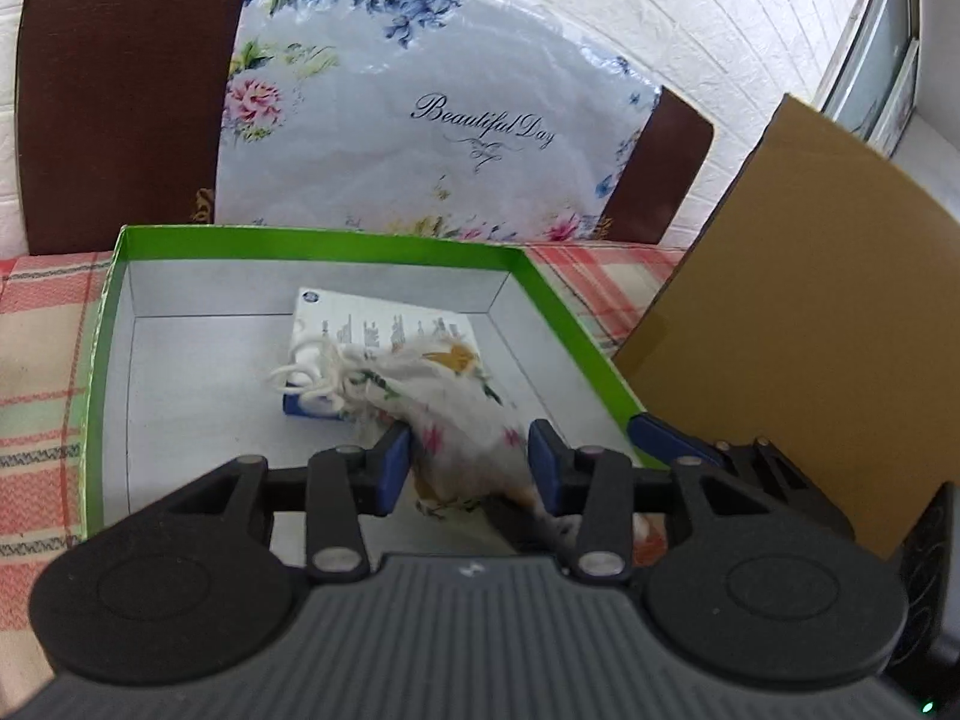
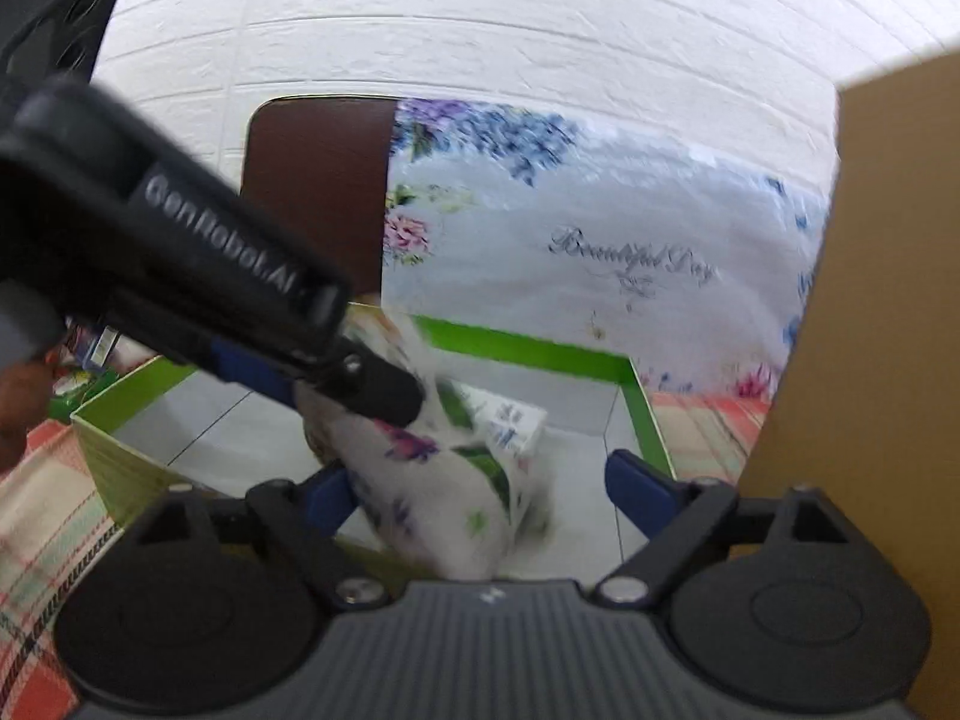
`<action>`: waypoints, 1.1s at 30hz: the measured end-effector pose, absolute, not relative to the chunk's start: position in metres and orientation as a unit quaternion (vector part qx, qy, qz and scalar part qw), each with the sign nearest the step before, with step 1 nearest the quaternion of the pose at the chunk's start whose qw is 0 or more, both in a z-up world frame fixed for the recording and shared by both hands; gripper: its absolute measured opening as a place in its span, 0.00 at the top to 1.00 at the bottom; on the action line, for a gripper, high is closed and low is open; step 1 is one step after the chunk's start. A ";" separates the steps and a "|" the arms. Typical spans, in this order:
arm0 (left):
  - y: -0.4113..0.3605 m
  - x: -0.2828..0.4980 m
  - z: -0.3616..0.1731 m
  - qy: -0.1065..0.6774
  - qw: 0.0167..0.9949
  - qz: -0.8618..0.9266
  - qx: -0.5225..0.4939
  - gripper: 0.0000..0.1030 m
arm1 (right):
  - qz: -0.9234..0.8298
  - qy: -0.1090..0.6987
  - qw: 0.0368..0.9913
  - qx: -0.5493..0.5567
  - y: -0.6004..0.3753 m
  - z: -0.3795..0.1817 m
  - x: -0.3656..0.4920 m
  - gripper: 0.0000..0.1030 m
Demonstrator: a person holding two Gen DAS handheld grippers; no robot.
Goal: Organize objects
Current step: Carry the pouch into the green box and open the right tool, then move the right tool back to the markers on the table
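White brick wall and a checked tablecloth point(image 1: 42, 324) frame my view, with the green box point(image 1: 102, 360) sitting open ahead of both tongs. My floral drawstring pouch point(image 1: 462, 420) hangs over the box floor, its long axis running from the knotted cords, forward and left, back toward my left gripper point(image 1: 468, 462), whose blue pads pinch its rear end. It partly overlies a printed leaflet point(image 1: 384, 324), though whether it rests on it I cannot tell. My right gripper point(image 2: 486, 492) stands spread, the pouch between its fingers but seemingly ungripped through the blur. Left is nearer and carries it; lowering straight down suits.
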State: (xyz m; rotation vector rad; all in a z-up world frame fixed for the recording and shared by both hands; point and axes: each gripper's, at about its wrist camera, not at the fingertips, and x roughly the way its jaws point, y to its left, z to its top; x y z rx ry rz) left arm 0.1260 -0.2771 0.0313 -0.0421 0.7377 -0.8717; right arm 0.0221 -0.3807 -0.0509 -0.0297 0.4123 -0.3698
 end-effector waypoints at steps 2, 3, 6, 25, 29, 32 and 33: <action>-0.276 0.121 0.030 0.342 0.849 -0.402 -0.004 0.57 | -0.195 0.193 0.962 -0.008 -0.382 -0.056 0.017 0.17; -0.273 0.119 0.030 0.339 0.853 -0.397 0.003 0.57 | -0.202 0.191 0.961 -0.010 -0.380 -0.057 0.016 0.17; -0.266 0.113 0.031 0.337 0.859 -0.384 0.019 0.56 | -0.204 0.186 0.961 0.013 -0.383 -0.058 0.011 0.17; -0.190 0.067 0.034 0.344 0.886 -0.306 0.056 0.56 | -0.176 0.181 0.966 0.048 -0.336 -0.035 -0.025 0.17; -0.170 0.060 0.032 0.338 0.896 -0.280 0.068 0.53 | -0.160 0.184 0.969 0.043 -0.319 -0.030 -0.028 0.17; -0.154 0.058 0.031 0.333 0.904 -0.257 0.073 0.52 | -0.147 0.188 0.970 0.037 -0.305 -0.026 -0.027 0.17; -0.147 0.057 0.030 0.333 0.906 -0.250 0.073 0.52 | -0.144 0.189 0.971 0.032 -0.299 -0.025 -0.026 0.17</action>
